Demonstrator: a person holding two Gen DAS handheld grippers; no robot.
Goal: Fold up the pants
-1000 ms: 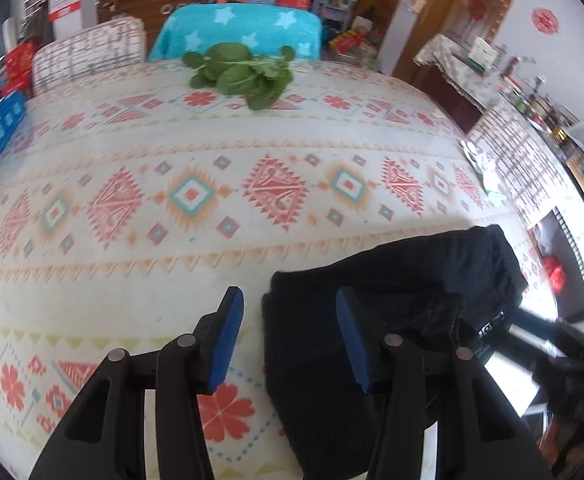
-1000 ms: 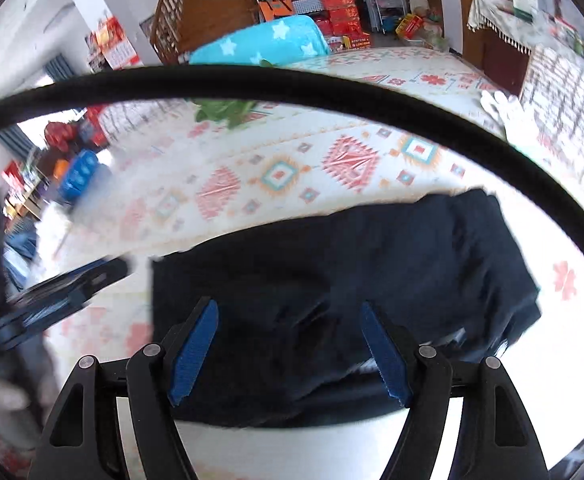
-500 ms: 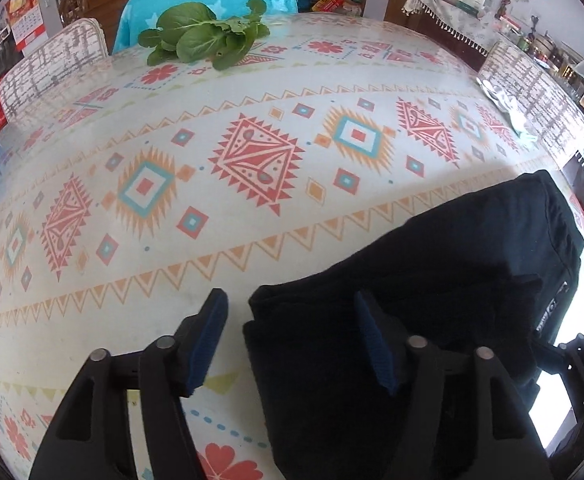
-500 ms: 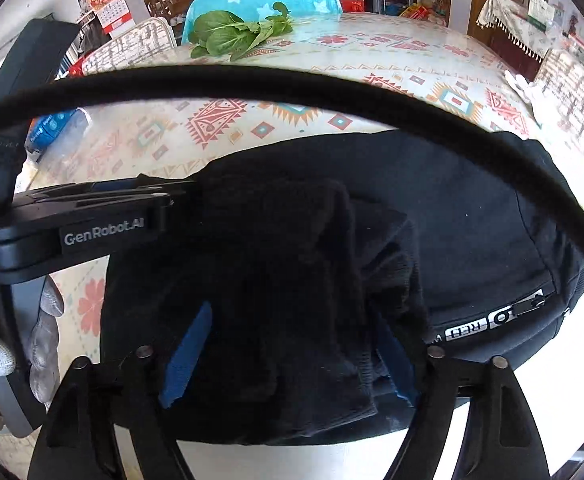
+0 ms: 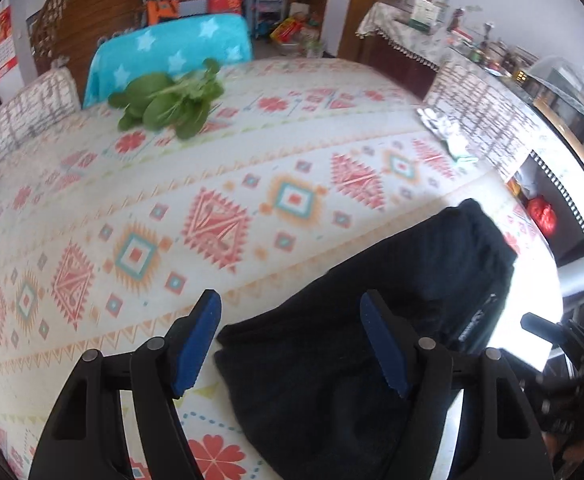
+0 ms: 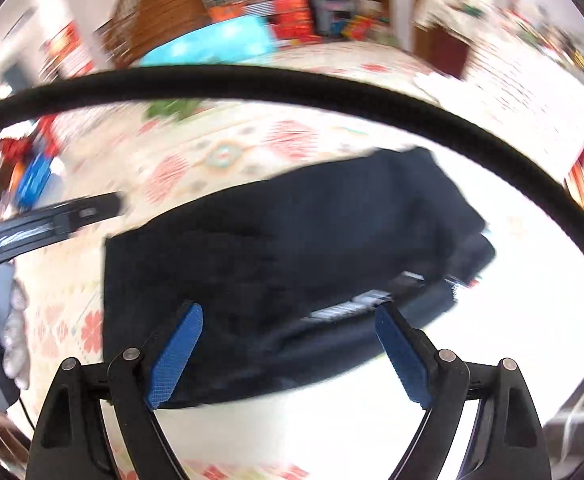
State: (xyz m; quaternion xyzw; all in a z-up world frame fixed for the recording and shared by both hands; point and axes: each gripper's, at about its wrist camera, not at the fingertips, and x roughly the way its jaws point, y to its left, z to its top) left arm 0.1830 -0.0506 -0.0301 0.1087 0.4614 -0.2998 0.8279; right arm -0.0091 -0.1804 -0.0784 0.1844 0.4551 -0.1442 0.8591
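Patterned surface carries folded black pants. Left tool and right tool gape wide above the pants, gripping nothing.

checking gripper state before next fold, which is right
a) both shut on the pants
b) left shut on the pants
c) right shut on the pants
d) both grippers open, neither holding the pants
d: the left gripper and right gripper both have blue pads spread wide, with the black pants lying folded on the table.

Broad patterned tablecloth lies bare left of and beyond the folded black pants, with only the leafy greens near its far edge (well apart) and a black cable arching across the right wrist view.
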